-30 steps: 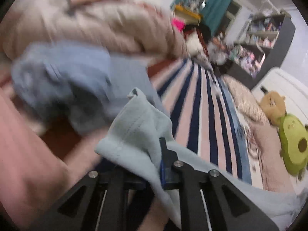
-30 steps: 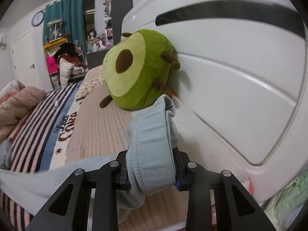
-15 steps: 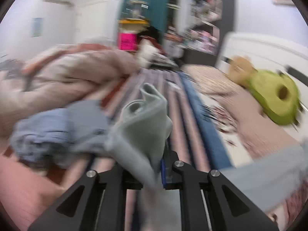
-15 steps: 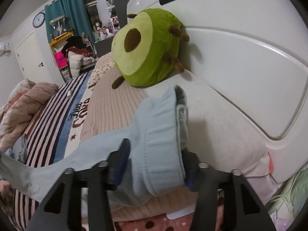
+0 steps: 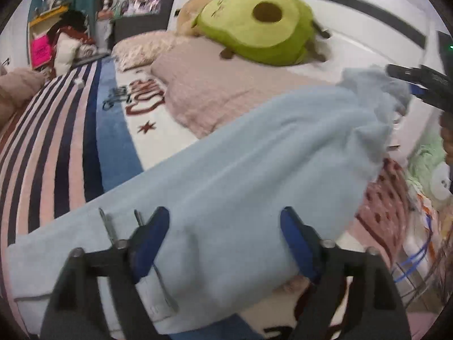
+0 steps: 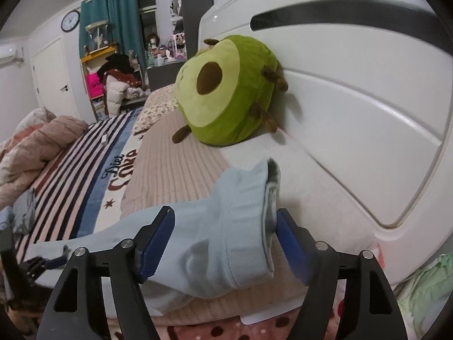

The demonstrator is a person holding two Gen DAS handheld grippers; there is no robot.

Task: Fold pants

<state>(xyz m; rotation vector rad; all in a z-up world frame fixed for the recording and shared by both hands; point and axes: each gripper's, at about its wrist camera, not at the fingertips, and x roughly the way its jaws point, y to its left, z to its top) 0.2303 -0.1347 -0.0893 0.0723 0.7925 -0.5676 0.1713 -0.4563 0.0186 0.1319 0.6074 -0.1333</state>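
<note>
Light blue pants lie stretched across the bed, from the striped blanket up onto the beige pillow. My left gripper hovers over one end of them. Its jaws are opening, and the cloth lies between and under the blue pads without being pinched. The other end, a ribbed band, rests on the pillow between the pads of my right gripper, whose jaws are also opening and no longer press on it. The right gripper also shows in the left wrist view, at the far end of the pants.
A green avocado plush leans on the white headboard behind the beige pillow. The striped blanket covers the bed. A crumpled pink duvet and a heap of blue clothes lie at the far side.
The left gripper swung from the clothes heap towards the headboard with its end of the pants, then opened and let go. The right jaws widened off the band.
</note>
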